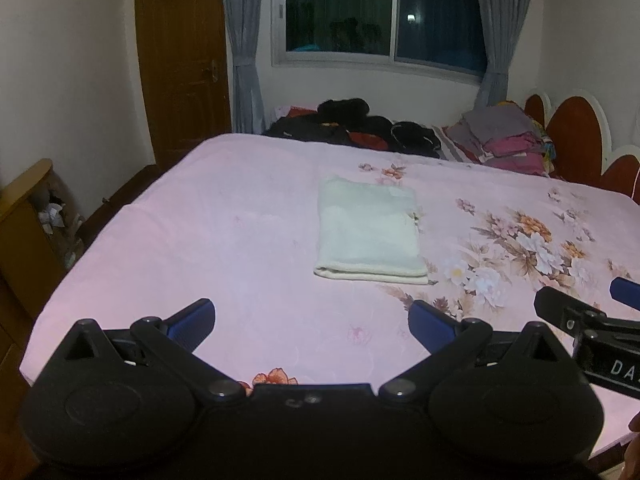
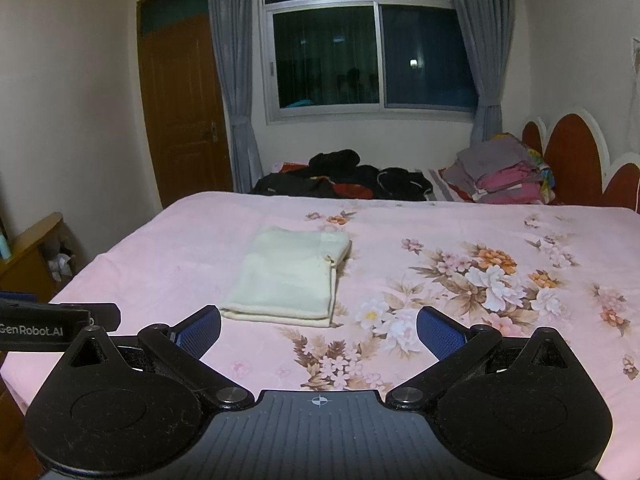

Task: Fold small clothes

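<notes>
I count one folded cloth (image 1: 370, 229) on the bed (image 1: 200, 240), near its middle. Along the far edge I see one dark heap (image 1: 352, 128) and one stack (image 1: 508, 136) of folded clothes at the far right corner. I have two grippers: left (image 1: 312, 322) and right (image 2: 319, 330), each with two blue fingers (image 1: 191, 319). One door (image 2: 180, 108), one window (image 2: 372, 56), two curtains (image 2: 230, 80).

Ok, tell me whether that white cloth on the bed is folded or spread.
Folded: the white cloth lies as a compact layered rectangle, doubled edge nearest.
</notes>
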A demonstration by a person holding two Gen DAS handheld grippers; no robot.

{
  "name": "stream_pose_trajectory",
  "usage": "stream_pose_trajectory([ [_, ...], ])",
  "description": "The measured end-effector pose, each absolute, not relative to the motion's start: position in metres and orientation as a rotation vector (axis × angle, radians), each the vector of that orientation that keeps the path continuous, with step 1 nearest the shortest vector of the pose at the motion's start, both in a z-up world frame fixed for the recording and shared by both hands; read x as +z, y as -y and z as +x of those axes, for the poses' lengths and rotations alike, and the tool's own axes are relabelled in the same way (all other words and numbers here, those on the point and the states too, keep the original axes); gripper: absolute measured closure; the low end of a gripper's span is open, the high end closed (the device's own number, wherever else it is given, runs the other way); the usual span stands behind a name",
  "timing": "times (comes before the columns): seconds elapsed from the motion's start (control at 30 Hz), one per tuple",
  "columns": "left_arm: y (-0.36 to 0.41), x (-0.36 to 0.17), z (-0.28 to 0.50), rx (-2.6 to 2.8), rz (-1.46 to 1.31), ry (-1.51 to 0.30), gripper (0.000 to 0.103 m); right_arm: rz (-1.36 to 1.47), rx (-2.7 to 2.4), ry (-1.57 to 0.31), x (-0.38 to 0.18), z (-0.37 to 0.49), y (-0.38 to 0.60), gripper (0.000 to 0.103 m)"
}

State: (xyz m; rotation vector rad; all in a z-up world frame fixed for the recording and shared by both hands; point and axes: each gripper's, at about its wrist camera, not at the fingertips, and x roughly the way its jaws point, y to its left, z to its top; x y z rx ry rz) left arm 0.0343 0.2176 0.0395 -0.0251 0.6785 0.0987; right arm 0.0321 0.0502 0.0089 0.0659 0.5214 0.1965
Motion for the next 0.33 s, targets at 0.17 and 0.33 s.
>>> stream_pose_trajectory([
  [0.17,-0.217,0.031,0.051,0.081,-0.002,-0.671,0.003,0.074,0.182,-0.550,-0.001,0.044,-0.048,0.000],
  [0.33,-0.221,0.019,0.085,0.096,0.005,-0.704,0.000,0.083,0.154,-0.590,-0.014,0.062,-0.042,0.000],
])
